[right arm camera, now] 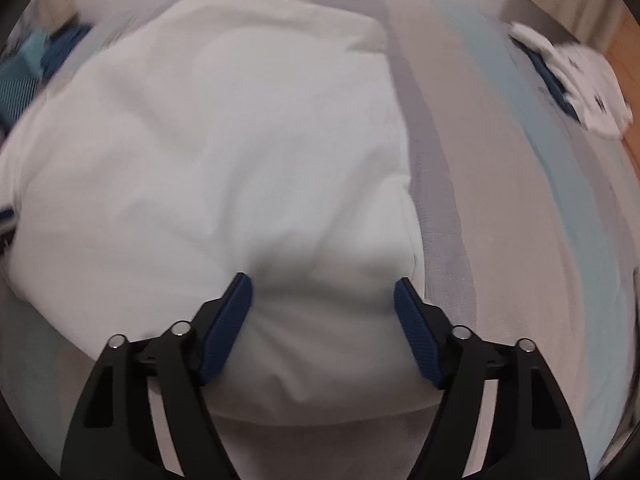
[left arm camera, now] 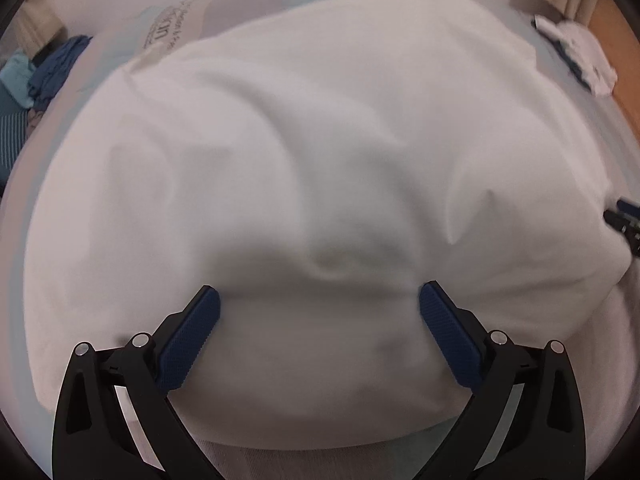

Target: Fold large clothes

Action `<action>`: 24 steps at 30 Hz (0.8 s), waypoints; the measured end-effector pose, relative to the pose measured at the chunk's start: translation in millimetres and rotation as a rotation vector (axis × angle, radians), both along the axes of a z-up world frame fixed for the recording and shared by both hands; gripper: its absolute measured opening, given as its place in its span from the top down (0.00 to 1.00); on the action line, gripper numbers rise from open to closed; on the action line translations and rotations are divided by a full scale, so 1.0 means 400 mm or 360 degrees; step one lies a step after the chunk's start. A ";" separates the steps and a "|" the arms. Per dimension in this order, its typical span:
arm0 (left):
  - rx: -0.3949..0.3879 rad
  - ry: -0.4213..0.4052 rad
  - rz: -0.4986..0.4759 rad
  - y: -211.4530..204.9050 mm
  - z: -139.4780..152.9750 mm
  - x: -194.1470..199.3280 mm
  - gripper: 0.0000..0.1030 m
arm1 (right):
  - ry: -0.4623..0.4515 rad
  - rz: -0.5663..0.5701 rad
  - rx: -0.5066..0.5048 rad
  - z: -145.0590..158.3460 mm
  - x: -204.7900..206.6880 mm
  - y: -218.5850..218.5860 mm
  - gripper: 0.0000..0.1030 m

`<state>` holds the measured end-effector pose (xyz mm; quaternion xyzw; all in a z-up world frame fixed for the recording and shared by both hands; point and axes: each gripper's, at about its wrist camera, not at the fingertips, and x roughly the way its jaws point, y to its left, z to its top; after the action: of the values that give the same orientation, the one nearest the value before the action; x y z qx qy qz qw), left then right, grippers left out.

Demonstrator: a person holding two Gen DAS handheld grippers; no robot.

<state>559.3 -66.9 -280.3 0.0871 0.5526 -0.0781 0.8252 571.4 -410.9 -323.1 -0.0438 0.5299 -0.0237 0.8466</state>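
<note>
A large white garment [left arm camera: 320, 140] lies spread and rumpled on a bed, filling most of the left wrist view. My left gripper [left arm camera: 319, 290] hangs open close above its near edge, and the blue pads [left arm camera: 192, 336] stand wide apart with cloth below the gap. In the right wrist view the same white garment [right arm camera: 220, 140] ends in a right-hand edge. My right gripper [right arm camera: 323, 280] is open over the garment's near right corner, and its pads [right arm camera: 416, 332] straddle a raised fold without pinching it. Part of the right gripper [left arm camera: 624, 216] shows at the garment's right side.
The bed sheet [right arm camera: 460, 160] is grey with pale blue stripes. A heap of blue and teal clothes [left arm camera: 52, 72] lies at the far left. A folded white and blue stack [right arm camera: 576, 80] sits at the far right bed edge, beside wooden floor [right arm camera: 628, 40].
</note>
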 end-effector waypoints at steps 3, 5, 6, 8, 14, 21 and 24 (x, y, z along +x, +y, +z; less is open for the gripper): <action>-0.0057 -0.0011 0.0082 0.004 0.044 0.008 0.09 | 0.0006 -0.0029 -0.0031 0.029 0.009 0.010 0.45; -0.0155 -0.0084 0.0087 -0.001 0.098 0.004 0.10 | -0.0084 0.0022 -0.0042 0.097 -0.001 0.049 0.51; -0.0180 -0.0147 0.0058 -0.019 0.127 0.001 0.10 | -0.0143 0.0047 0.0010 0.128 -0.007 0.066 0.51; -0.0235 -0.0204 -0.0021 -0.056 0.160 0.003 0.09 | -0.0243 0.0155 0.0062 0.182 -0.019 0.125 0.51; -0.0276 -0.0147 -0.0172 -0.163 0.119 0.006 0.09 | -0.0158 0.0349 0.0208 0.129 -0.013 0.321 0.60; -0.0218 -0.0082 -0.0135 -0.172 -0.003 0.019 0.06 | -0.0054 0.0187 0.0260 0.009 0.019 0.307 0.52; -0.0207 -0.0089 -0.0165 -0.175 -0.030 0.013 0.05 | -0.0056 0.0213 0.0253 -0.013 0.014 0.309 0.51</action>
<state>564.5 -136.9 -292.4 0.0639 0.5177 -0.1540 0.8392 577.2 -287.2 -328.1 -0.0115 0.5111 0.0743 0.8562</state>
